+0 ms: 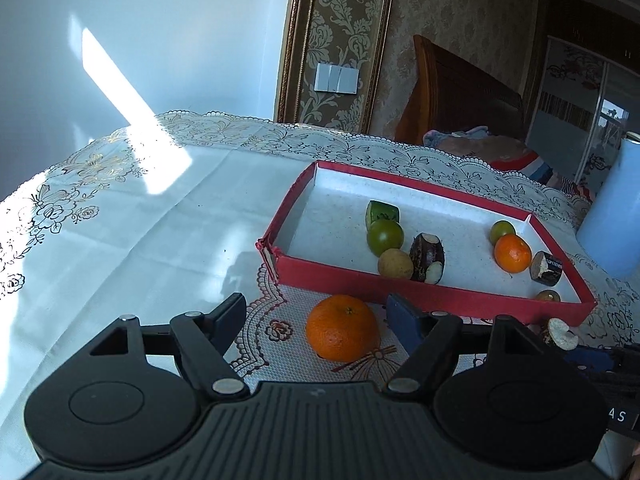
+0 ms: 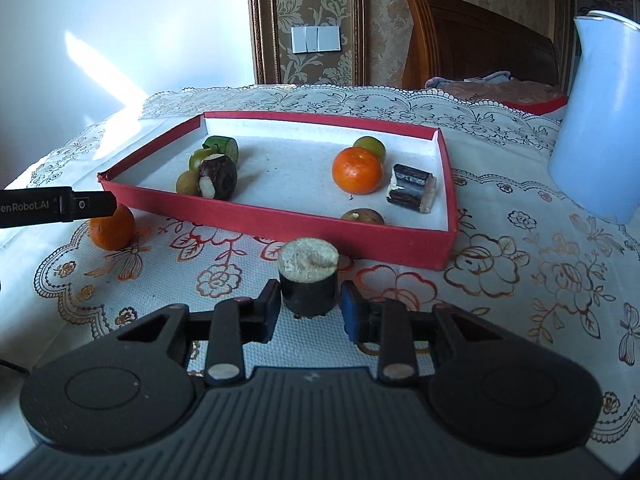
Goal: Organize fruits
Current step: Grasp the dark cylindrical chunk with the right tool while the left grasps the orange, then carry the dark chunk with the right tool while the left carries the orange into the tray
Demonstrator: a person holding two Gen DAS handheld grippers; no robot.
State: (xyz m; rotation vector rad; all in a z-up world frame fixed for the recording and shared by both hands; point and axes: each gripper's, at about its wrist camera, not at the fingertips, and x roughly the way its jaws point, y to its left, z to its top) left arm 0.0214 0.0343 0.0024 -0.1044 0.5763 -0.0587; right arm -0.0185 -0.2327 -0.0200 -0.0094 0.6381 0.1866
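Orange peel, glossy and round: the mandarin orange (image 1: pixel 342 328) lies on the lace-patterned tabletop (image 1: pixel 120 208) just before the near wall of the shallow red cardboard tray (image 1: pixel 440 294), between the fingers of the left tongs (image 1: pixel 316 316), which stand wide open and do not touch it. It looks light, a little soft and able to roll, so I think a gentle hold across its widest part is best. Right tongs (image 2: pixel 310 306) are nearly closed around the short dark cane piece with a pale cut top (image 2: pixel 308 276), standing upright near the tray's front wall; whether the pads already press it I cannot tell. This piece seems stiff and light, good to hold on its sides.
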